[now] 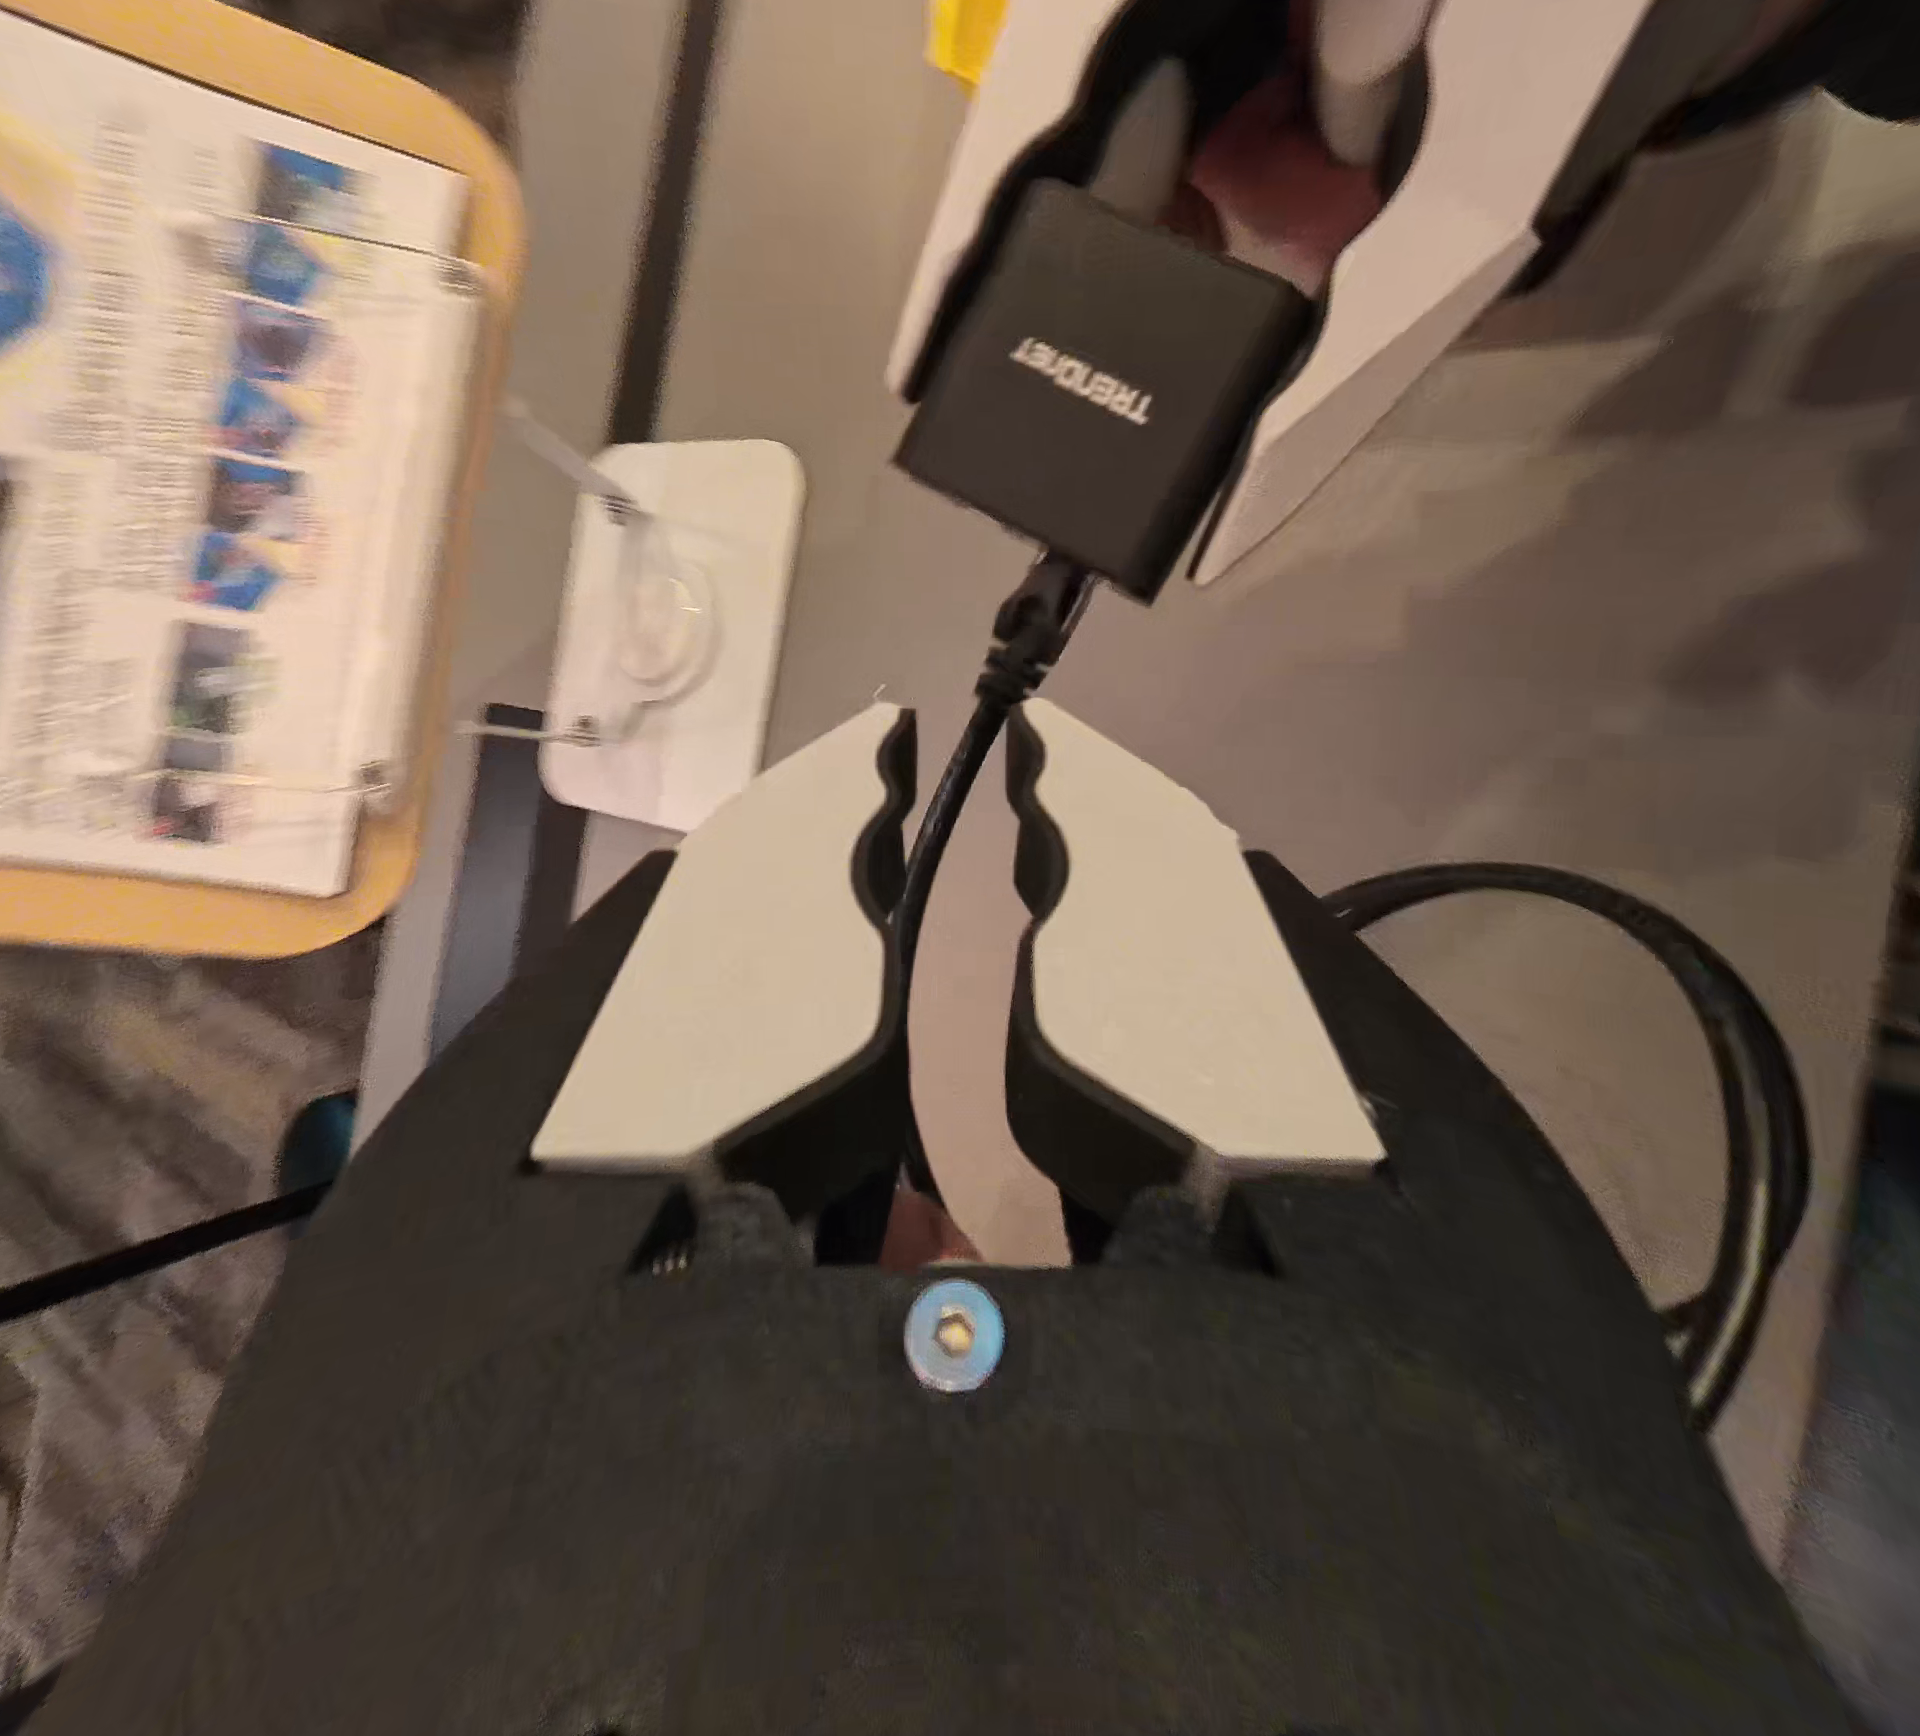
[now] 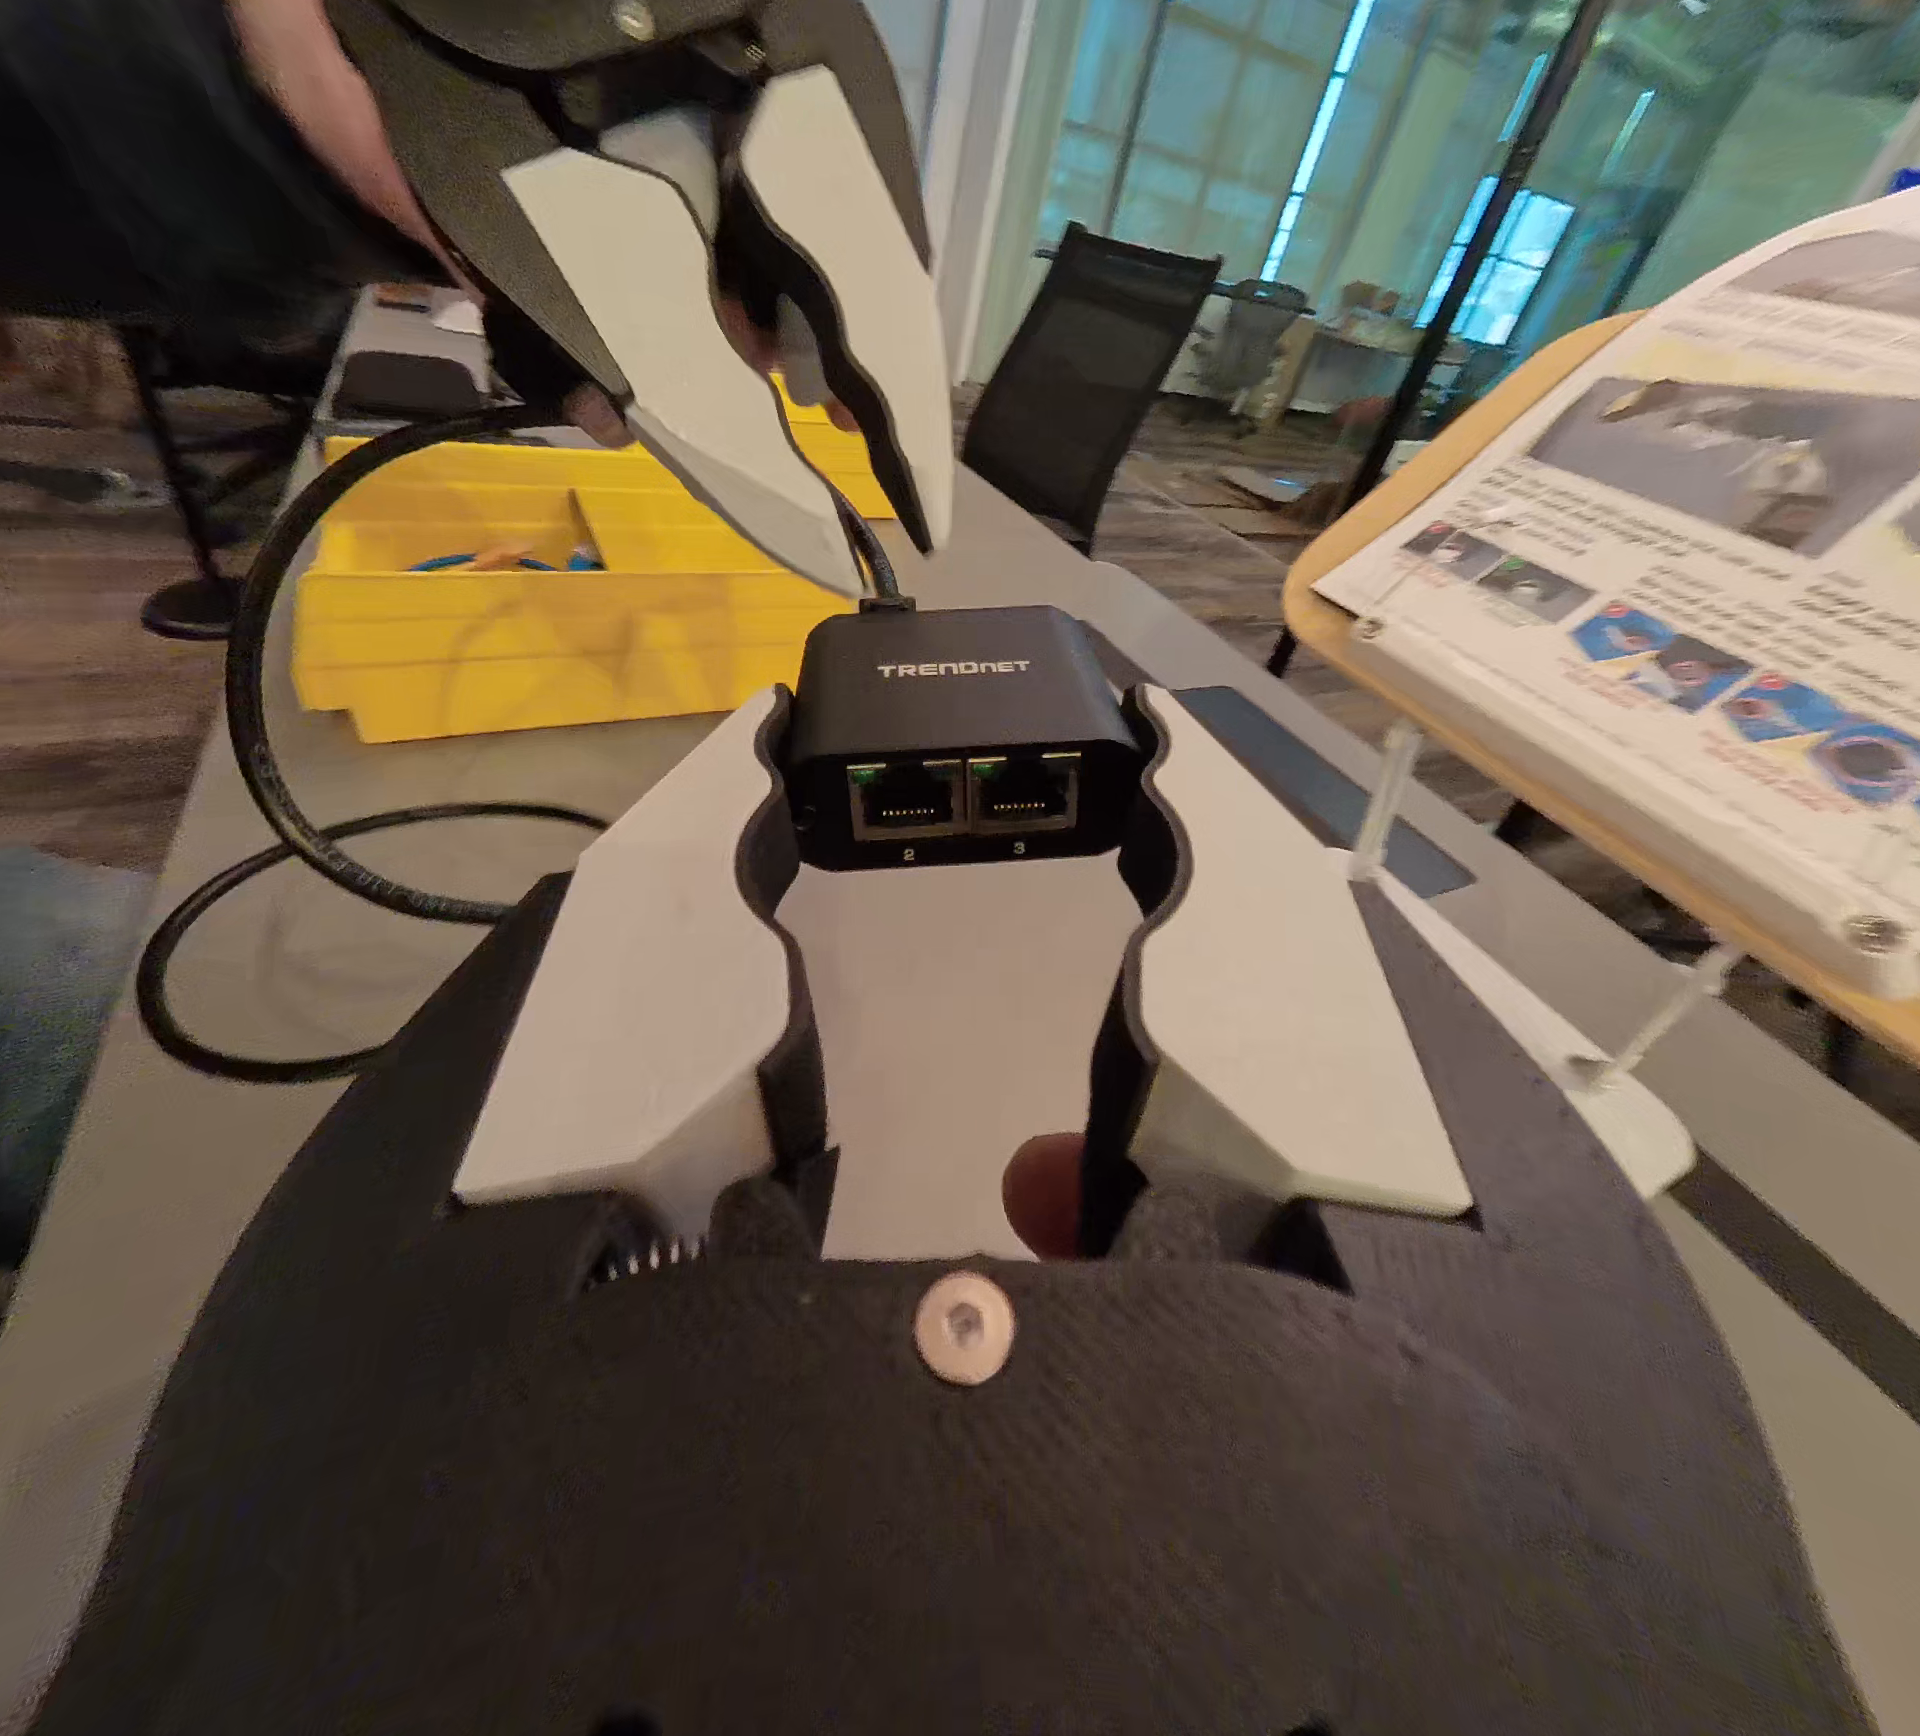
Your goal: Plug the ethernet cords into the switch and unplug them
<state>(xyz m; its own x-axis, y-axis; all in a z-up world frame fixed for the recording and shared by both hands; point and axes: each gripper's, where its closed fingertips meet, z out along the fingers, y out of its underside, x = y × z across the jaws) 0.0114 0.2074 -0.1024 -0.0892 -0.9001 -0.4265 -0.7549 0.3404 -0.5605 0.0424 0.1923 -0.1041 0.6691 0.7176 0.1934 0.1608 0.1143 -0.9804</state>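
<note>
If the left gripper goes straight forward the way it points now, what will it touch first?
Most likely the black plug of the ethernet cord between the left gripper's fingertips, then the switch held by the right gripper. Depth is uncertain.

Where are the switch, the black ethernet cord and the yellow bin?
switch [image 2: 961, 678]: right wrist view, top face.
black ethernet cord [image 1: 940, 813]: left wrist view, stretch between the left gripper's fingers.
yellow bin [image 2: 499, 647]: right wrist view, front wall.

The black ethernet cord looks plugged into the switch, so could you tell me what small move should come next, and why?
Probably close the left gripper on the plug boot: its fingers straddle the black ethernet cord without gripping, while the right gripper clamps the switch.
</note>
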